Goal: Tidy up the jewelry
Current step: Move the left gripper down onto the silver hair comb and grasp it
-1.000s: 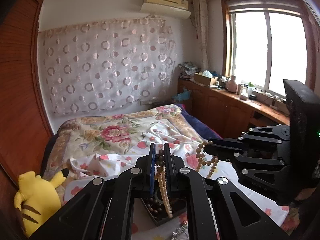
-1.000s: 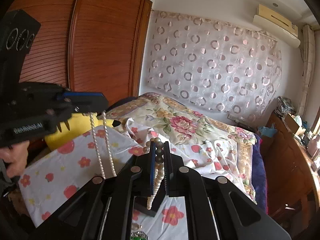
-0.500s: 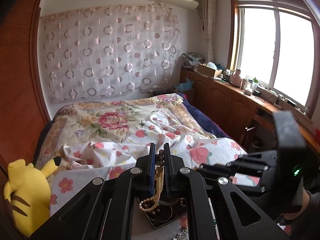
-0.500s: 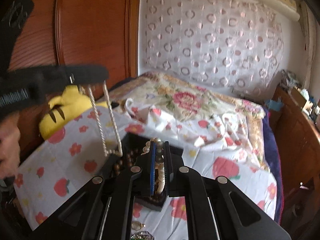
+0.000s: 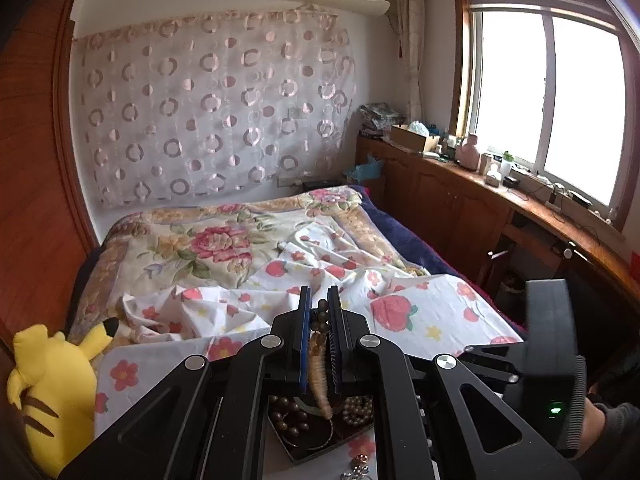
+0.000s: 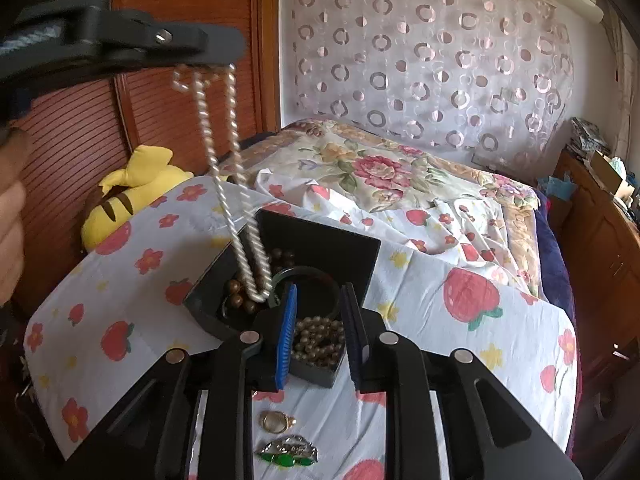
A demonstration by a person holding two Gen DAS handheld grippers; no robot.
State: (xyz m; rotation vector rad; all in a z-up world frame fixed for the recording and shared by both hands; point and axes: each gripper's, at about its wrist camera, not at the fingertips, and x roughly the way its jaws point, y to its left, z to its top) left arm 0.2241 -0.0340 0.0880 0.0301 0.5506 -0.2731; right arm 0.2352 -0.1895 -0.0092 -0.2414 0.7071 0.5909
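A black jewelry box (image 6: 320,248) stands on a strawberry-print cloth (image 6: 480,320), holding dark wooden beads (image 6: 236,300), a dark bangle (image 6: 316,274) and a grey bead necklace (image 6: 318,338). My left gripper (image 5: 319,320) is shut on a pearl necklace (image 6: 236,184), which hangs from it with its lower end in the box; the gripper also shows in the right wrist view (image 6: 208,60). My right gripper (image 6: 320,320) is open and empty just above the grey bead necklace. The box also shows in the left wrist view (image 5: 320,428).
A gold ring-like piece (image 6: 276,421) and a green-stone brooch (image 6: 288,453) lie on the cloth in front of the box. A yellow plush toy (image 6: 136,188) sits at the left by a wooden wardrobe (image 6: 80,140). A floral quilt (image 6: 380,168) covers the bed behind.
My right gripper has opened and dropped its bead necklace into the box. Both grippers have come down toward the box; the pearl necklace's lower end now rests inside it.
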